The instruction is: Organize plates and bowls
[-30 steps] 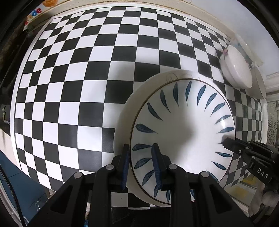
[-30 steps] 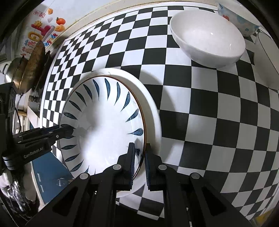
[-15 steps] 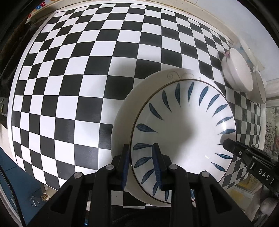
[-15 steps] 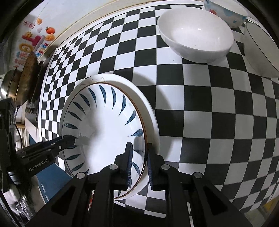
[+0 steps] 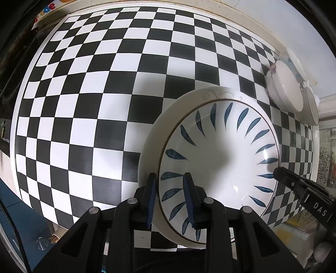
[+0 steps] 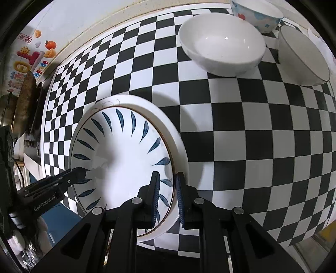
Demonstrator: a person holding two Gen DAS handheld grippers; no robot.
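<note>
two plates and three bowls on the checkered counter: a leaf-patterned plate stacked on a plain white plate, with a white bowl, a floral bowl and a dark-rimmed bowl beyond the stack. left gripper and right gripper each straddle opposite rims of the leaf-patterned plate, fingers narrow, pinching it; all bowls appear empty.

The desk is wide open left of the plates. On the far right, three bowls sit close together and block the way. A pan stands past the left edge.
</note>
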